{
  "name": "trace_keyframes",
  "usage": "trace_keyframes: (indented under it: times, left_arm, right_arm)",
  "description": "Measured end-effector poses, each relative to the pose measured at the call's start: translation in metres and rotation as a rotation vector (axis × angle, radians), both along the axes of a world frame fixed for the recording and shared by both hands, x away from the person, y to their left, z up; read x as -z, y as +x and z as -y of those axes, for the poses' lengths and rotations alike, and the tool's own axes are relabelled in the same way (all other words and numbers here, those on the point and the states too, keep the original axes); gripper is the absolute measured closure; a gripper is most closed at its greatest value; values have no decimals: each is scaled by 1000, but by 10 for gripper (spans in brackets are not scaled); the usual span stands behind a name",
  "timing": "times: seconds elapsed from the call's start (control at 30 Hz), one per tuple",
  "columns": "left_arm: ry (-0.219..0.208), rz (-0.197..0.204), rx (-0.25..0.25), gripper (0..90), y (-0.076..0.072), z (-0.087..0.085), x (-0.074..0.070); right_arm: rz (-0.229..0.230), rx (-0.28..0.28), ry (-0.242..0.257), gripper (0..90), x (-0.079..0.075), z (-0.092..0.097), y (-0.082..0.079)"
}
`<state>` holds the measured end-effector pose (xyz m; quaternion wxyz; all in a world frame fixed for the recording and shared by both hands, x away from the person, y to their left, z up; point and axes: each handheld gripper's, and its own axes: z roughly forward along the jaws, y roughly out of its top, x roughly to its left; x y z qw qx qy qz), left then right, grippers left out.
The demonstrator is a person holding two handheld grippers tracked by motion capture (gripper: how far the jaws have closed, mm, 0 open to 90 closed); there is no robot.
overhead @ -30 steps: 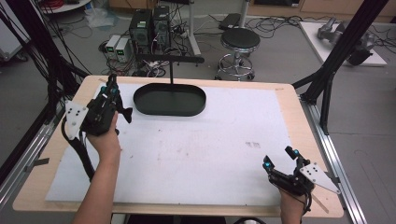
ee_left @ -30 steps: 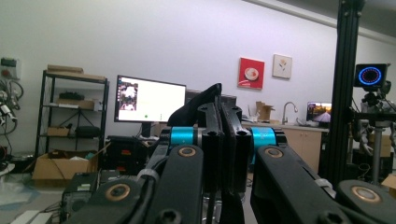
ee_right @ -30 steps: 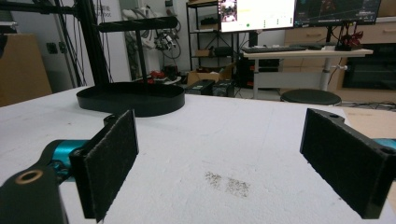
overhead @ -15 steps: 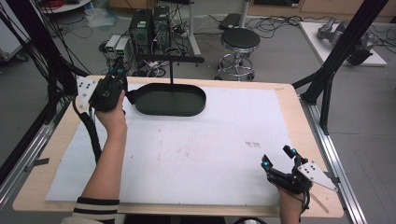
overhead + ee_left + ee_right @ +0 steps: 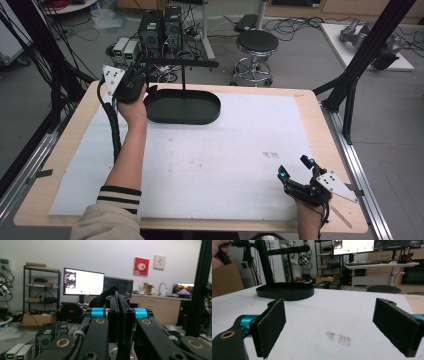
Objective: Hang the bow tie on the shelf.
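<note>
Light: even, bright overhead, soft shadows round black tray.
Glare: monitor blown white behind the tray.
Blur: all views soft; near jaws fuzzy.
Edges: slight bowing, high view.

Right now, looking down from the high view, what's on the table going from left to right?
Left gripper → black oval tray stand → small grey smudge on the white sheet → right gripper.

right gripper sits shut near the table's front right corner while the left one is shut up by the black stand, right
Not quite: the right gripper is open, its pads wide apart in the right gripper view. It does sit near the table's front right corner, and the left gripper is shut by the black stand.
</note>
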<state>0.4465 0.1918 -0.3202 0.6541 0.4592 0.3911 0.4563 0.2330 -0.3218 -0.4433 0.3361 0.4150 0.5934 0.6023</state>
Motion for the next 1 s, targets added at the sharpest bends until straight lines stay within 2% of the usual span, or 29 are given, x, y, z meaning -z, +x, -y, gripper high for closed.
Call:
trace_keyframes:
  times: [0.03,0.1,0.3,0.37,0.4,0.43,0.47,0.5,0.73,0.77,0.87,1.0]
  left_arm:
    - [-6,-23,3,869,4,0,1]
    - [-2,-37,-1,869,12,1,5]
    - [18,-46,-2,869,26,6,8]
    - [10,-27,-9,869,30,6,11]
    - [-8,-31,-4,870,32,6,12]
    - [-8,-49,2,869,35,6,14]
    - [-8,-49,2,870,35,6,14]
    - [10,-56,-1,869,39,7,16]
    - [25,-57,2,869,50,11,14]
    - [23,-46,1,869,52,12,13]
    - [36,-57,-5,869,55,11,14]
    - [34,-72,-11,869,60,9,18]
  right_arm:
    - [-3,2,2,105,0,0,0]
    - [-3,4,3,105,0,1,0]
    - [-1,13,4,105,1,4,1]
    - [-3,13,2,105,2,4,1]
    - [-5,14,2,105,2,4,1]
    - [-7,14,1,105,2,4,1]
    - [-6,14,0,105,2,4,1]
    - [-9,16,2,105,2,4,1]
    - [-8,16,-8,105,2,4,2]
    - [-7,16,-8,105,2,4,2]
    - [-10,16,-10,105,2,4,2]
    - [-14,14,-15,105,3,3,2]
